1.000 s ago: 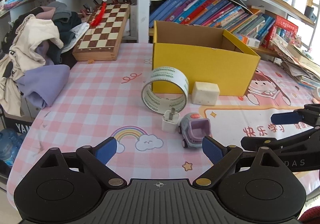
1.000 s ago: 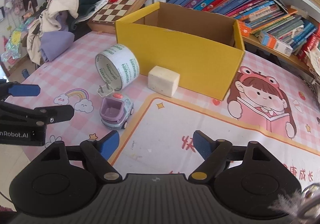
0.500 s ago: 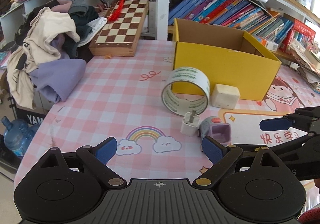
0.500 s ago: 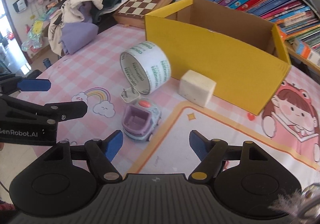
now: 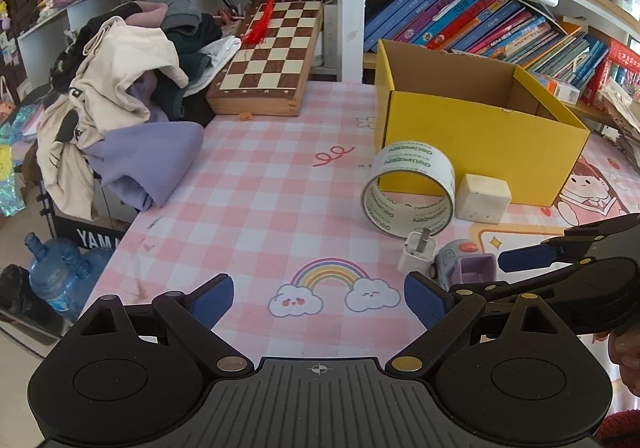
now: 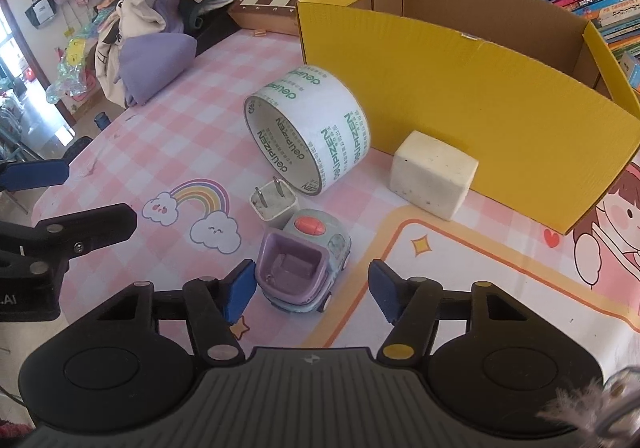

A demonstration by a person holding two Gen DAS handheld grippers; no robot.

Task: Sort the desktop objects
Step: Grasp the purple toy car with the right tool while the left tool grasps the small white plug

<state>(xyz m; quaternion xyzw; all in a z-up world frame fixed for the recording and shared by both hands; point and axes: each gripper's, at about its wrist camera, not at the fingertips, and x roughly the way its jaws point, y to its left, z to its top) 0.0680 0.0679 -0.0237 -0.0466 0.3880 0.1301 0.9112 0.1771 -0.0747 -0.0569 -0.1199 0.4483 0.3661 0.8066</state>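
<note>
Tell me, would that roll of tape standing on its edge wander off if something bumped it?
Probably. The tape roll stands on its curved rim, so a sideways nudge would likely roll it. The yellow box close behind and the white plug in front might stop it. It looks like a thin hollow ring, so probably light and easily tipped flat.

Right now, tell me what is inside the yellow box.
The yellow box is open on top, and only bare brown cardboard inner walls show. Its front wall hides the floor in both views, so whether anything lies at the bottom cannot be told.
</note>
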